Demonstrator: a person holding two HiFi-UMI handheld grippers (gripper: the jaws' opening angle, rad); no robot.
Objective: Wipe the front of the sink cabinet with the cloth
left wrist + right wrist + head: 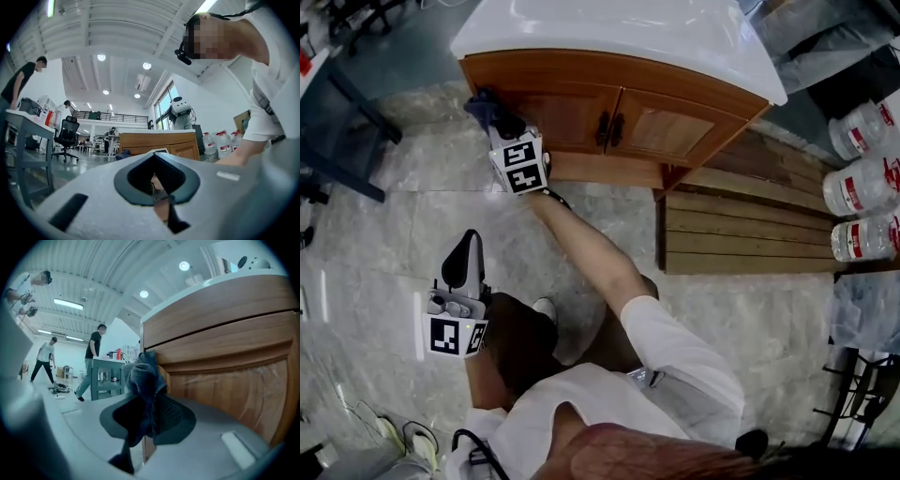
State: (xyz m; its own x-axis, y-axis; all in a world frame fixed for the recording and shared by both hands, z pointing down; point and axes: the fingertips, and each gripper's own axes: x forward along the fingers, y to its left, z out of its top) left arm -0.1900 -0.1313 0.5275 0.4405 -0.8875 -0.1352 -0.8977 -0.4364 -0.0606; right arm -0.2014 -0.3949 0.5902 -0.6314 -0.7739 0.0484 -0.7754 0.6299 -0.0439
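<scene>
Right tongs (494, 120) are closed on the cloth (481, 103); the right gripper view shows the dark blue cloth (143, 378) bunched between the jaws and standing out ahead of them. Left tongs (465, 261) are closed on nothing, held low beside the person's knee, well apart from the cabinet (581, 117).

Position of cloth: at the left end of the cabinet front, high up, just below the white top (619, 28). It appears to touch the wood at the corner, though contact cannot be confirmed.

Governing relation: nearly all of the front lies to the right of the right tongs. Its long axis runs left to right, past the two door handles (607, 127) at the middle. In my judgement the wipe must travel rightward along that axis, and the right hand is the one placed to do it.

Writing: none legible. Water bottles (862, 183) on the floor carry red labels, too small to read. Both marker cubes show black-and-white squares only.
</scene>
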